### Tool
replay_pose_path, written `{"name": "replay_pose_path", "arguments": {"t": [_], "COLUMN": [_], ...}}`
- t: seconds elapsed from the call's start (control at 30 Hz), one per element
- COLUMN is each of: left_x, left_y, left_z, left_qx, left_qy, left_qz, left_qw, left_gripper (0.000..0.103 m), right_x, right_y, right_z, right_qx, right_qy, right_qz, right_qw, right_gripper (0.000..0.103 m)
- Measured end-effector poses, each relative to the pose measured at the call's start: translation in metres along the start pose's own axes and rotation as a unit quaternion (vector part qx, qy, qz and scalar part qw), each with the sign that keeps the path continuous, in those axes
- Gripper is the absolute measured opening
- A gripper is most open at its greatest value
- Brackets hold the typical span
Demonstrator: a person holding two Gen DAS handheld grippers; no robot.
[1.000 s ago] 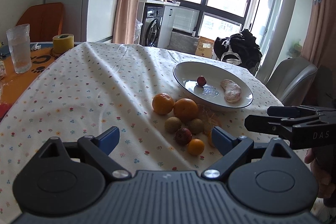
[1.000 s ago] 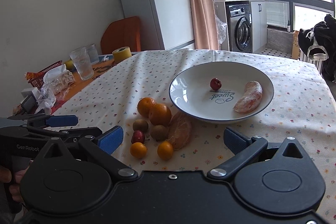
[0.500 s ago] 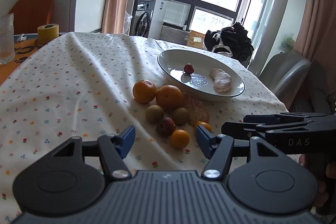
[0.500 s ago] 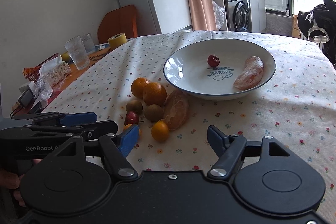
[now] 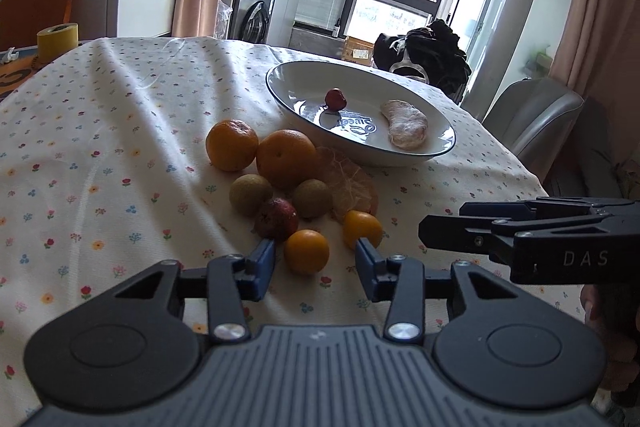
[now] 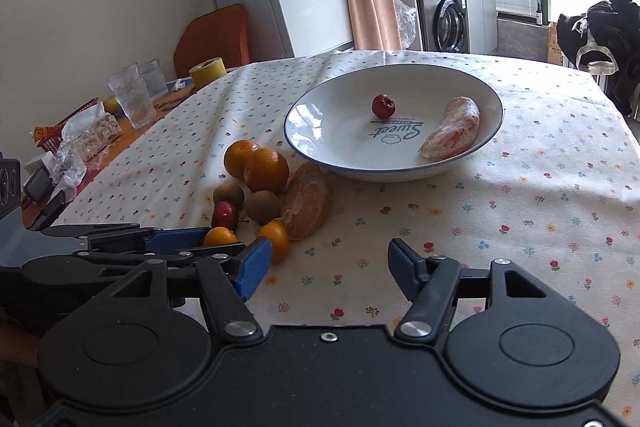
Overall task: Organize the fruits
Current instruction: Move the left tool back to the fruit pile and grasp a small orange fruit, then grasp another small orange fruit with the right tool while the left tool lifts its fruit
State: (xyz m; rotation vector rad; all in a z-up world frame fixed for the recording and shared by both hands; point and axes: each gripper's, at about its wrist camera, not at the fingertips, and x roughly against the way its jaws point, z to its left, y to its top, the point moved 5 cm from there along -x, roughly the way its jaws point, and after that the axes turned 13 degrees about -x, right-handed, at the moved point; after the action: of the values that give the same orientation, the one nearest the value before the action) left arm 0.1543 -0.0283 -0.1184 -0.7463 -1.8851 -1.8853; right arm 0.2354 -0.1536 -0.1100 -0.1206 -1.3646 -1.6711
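- The left gripper (image 5: pixel 315 261) has its blue pads partly open, one on each side of the small round orange kumquat-like fruit (image 5: pixel 307 251), and nothing is clamped yet. In the left wrist view the pads stand beside the fruit with a gap showing; whether either one touches it I cannot tell.
- The right gripper (image 6: pixel 329 265) hangs wide open over the bare flowered tablecloth (image 6: pixel 520 211) near the fruit pile, empty.
- The loose fruit lies in a cluster on the cloth just in front of the white, blue-rimmed shallow bowl (image 5: pixel 424 157). The bowl already holds a small dark red fruit (image 5: pixel 335 99) and a peeled orange segment (image 5: pixel 404 125).
- Risk one: the target is round and smooth, so pads closing off-centre could squirt it forward into the pile (a squeeze across its widest part looks safest).
- Risk two: the left pad sits just beside the dark red, speckled round fruit (image 5: pixel 277 219), and the right pad is near a second small orange fruit (image 5: pixel 362 228). A sideways drift could knock either away or pinch two at once.
- Risk three: the cloth is wrinkled and slopes toward the table edge, so a nudged fruit would probably roll.
- Risk four: the two tools are near each other, and the right one could get in the way of the carry to the bowl.
- Risk five: too hard a grip might bruise or split the thin skin.
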Motion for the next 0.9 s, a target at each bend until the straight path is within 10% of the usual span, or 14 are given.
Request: {"name": "replay_pose_path", "arguments": {"t": [0.7,0.9], "left_x": [0.032,0.036], "left_y": [-0.005,-0.004], "left_z": [0.033,0.042], "left_qx": [0.024,0.032], "left_qy": [0.021,0.032], "left_qz": [-0.017,-0.020], "left_qw": [0.9993,0.9988], "left_gripper": [0.022,0.022], "right_x": [-0.035,-0.039], "right_y": [-0.003,-0.006], "right_z": [0.034,0.034], "right_qx": [0.035,0.038], "right_qy": [0.017,0.022], "right_qz": [0.025,0.028], "right_qw": [0.999,0.999], "right_gripper": [0.054,0.021]}}
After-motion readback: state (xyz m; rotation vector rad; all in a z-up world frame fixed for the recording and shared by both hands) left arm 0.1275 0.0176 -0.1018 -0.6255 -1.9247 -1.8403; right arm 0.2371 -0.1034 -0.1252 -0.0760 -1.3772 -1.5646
